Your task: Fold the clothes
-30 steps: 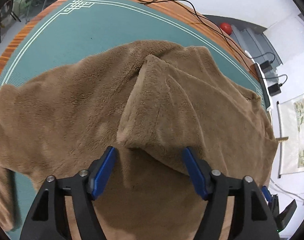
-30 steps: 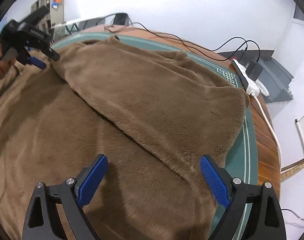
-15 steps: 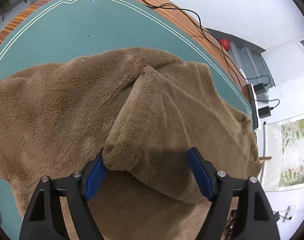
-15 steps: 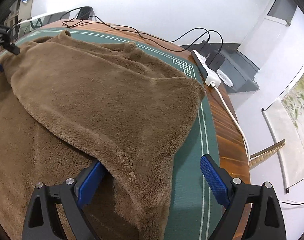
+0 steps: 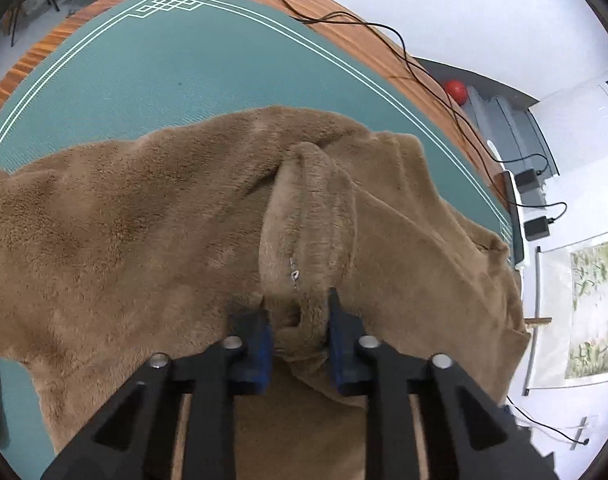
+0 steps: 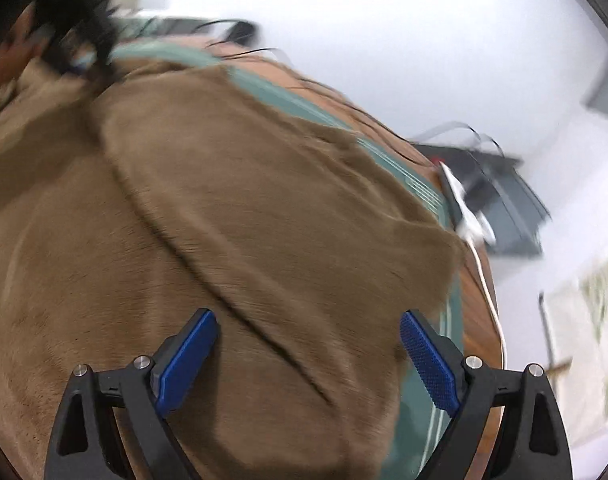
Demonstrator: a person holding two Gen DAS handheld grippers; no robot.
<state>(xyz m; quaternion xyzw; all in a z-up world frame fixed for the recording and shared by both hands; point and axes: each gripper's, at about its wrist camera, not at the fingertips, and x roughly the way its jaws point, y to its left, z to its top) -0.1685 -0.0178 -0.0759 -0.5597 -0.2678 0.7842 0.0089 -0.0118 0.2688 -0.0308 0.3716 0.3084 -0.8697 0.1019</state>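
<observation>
A brown fleece garment (image 5: 124,240) lies spread on the green table mat (image 5: 184,64). My left gripper (image 5: 300,332) is shut on a bunched fold of the garment's folded-over flap (image 5: 308,208), which rises in a ridge away from the jaws. In the blurred right wrist view the same garment (image 6: 244,220) fills the frame, with a diagonal fold edge across it. My right gripper (image 6: 308,356) is open and empty just above the fabric near its right edge. The left gripper and the hand holding it (image 6: 68,40) show blurred at the far left.
The wooden table edge (image 5: 344,12) carries black cables (image 5: 404,52). A white power strip (image 6: 464,208) with plugs lies at the table's right edge. A red ball (image 5: 456,90) and grey furniture stand beyond, and a wall scroll (image 5: 588,304) hangs on the right.
My left gripper has closed on the flap's edge and bunched it. My right gripper, still open, has swung back left over the garment, blurring its view.
</observation>
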